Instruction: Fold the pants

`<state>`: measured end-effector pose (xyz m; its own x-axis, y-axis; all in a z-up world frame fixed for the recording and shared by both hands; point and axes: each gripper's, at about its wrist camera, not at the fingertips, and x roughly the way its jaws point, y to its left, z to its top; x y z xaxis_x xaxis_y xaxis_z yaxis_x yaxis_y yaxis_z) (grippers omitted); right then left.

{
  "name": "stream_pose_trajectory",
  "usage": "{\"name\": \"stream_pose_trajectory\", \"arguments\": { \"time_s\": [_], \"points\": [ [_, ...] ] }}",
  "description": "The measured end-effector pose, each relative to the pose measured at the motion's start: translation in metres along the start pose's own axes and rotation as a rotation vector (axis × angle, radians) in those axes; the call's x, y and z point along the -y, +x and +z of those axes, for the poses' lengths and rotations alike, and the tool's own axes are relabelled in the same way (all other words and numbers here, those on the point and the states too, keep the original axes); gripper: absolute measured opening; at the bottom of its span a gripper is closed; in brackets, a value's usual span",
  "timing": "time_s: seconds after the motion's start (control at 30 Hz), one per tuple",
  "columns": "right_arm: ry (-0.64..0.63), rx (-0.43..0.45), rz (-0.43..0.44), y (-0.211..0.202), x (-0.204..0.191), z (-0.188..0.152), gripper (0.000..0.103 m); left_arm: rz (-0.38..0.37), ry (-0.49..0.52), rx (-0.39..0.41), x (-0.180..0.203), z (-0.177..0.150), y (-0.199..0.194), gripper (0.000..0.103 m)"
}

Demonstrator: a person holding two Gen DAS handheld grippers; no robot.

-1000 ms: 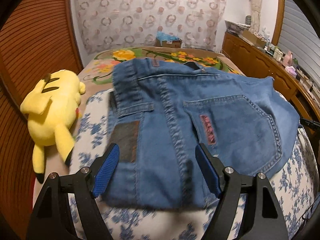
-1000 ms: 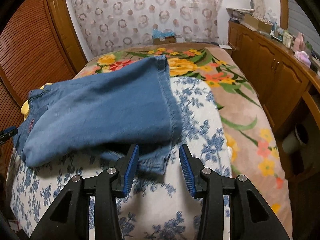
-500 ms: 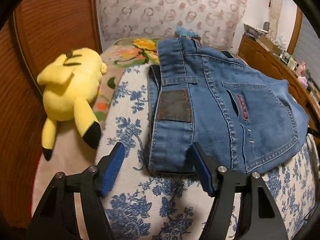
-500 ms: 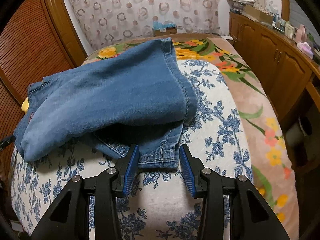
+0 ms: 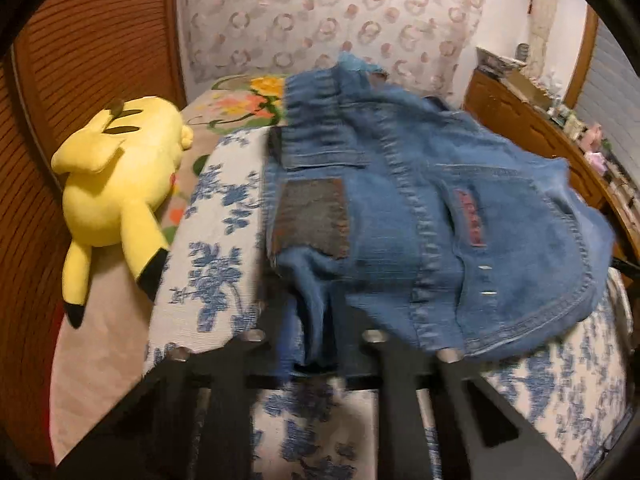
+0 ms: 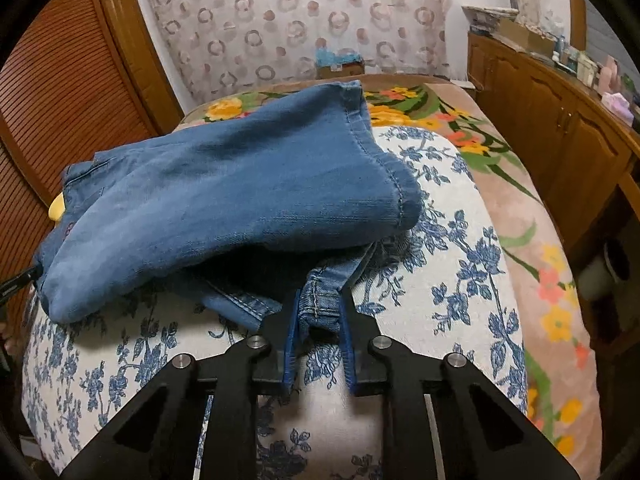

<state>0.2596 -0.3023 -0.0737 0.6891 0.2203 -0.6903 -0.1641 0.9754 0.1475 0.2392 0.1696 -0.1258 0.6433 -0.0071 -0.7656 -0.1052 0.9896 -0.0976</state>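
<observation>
The jeans [image 5: 420, 208] lie folded on the blue-flowered white cloth [image 5: 216, 248] covering the bed, waistband end in the left wrist view, leg hems [image 6: 320, 300] in the right. A second ago both grippers stood spread around the denim edge; now both are closing on it. The left gripper [image 5: 316, 320] has come in from the wide stance it held around the waistband corner, and its jaws pinch a bunched fold of denim just below the dark patch [image 5: 312, 220]; this view is blurred. The fabric there, flat half a second ago, is now gathered and puckered. The right gripper [image 6: 318, 316] pinches the lower hem between its blue pads [image 6: 292, 328], where earlier the hem sat loose in the gap. The yellow plush toy [image 5: 116, 184] lies left of the jeans on the floral blanket [image 6: 532, 216], unmoved.
</observation>
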Motion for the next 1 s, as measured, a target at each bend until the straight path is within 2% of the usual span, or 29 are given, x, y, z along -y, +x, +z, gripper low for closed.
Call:
{"name": "stream_pose_trajectory", "arguments": {
  "time_s": [0.03, 0.2, 0.47, 0.57, 1.0],
  "points": [
    [-0.003, 0.007, 0.001, 0.000, 0.000, 0.000, 0.016, 0.007, 0.009, 0.007, 0.003, 0.001, -0.003, 0.010],
    [0.009, 0.069, -0.011, -0.012, 0.008, 0.004, 0.015, 0.030, 0.015, 0.079, 0.004, 0.009, -0.030, 0.008],
    [-0.019, 0.217, -0.052, -0.065, 0.012, 0.006, 0.014, 0.050, 0.015, 0.182, -0.002, 0.021, -0.076, 0.008],
    [-0.024, 0.251, -0.051, -0.082, 0.012, -0.004, 0.014, 0.052, 0.009, 0.204, -0.005, 0.017, -0.091, 0.008],
    [-0.014, 0.300, -0.039, -0.131, 0.016, -0.073, 0.014, 0.022, 0.027, 0.246, -0.003, -0.027, -0.134, 0.008]
  ]
}}
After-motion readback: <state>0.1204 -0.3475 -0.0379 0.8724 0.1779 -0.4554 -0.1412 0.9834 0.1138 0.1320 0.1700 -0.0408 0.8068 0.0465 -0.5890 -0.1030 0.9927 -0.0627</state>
